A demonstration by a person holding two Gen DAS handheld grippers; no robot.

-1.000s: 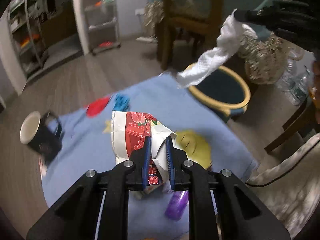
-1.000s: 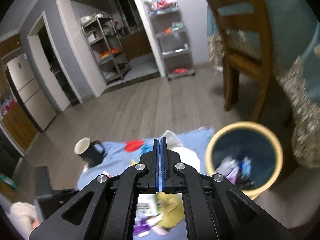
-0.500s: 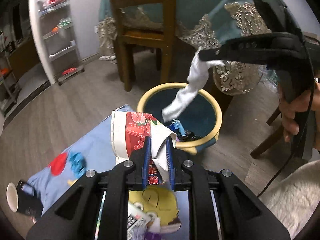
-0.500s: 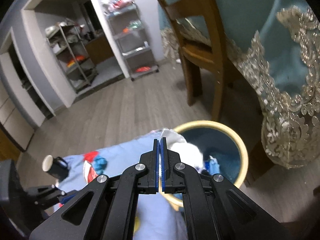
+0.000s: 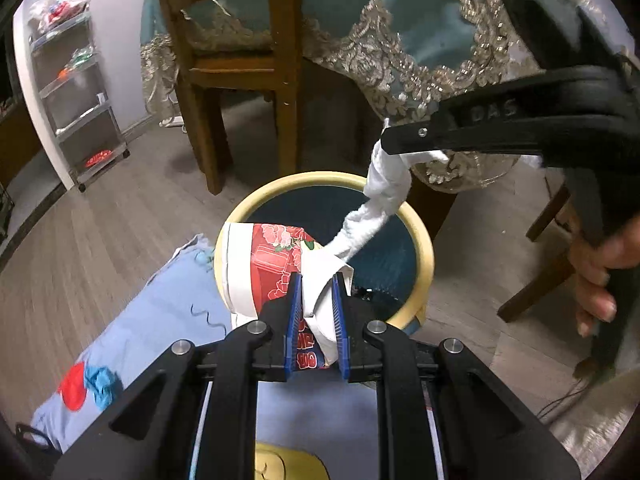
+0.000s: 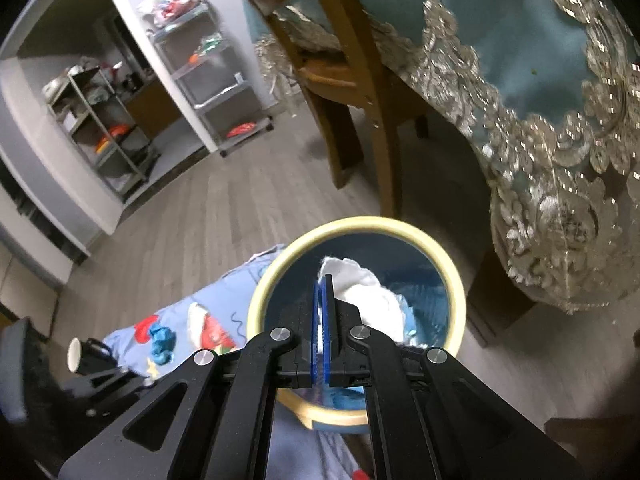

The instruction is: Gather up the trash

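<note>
A: What does the left gripper (image 5: pixel 316 312) have?

B: It is clamped on a crushed red-and-white paper cup (image 5: pixel 276 264). The cup sticks out past its fingertips, over the near rim of the yellow-rimmed bin (image 5: pixel 424 256) just ahead.

A: And the right gripper (image 6: pixel 323 312)?

B: Its jaws are pinched together on a white tissue (image 6: pixel 360 292). In the left wrist view the tissue (image 5: pixel 380 200) hangs from its tip in a twisted strand down into the bin's mouth, its lower end touching the cup.

A: Where is the bin from the right gripper?

B: Directly below and ahead of its fingertips (image 6: pixel 456 280), with some trash in the bottom.

A: Anything behind?

B: A light blue cloth (image 5: pixel 160 320) on the floor, to the lower left of both grippers, and a dark mug (image 6: pixel 84 356) beyond it.
</note>
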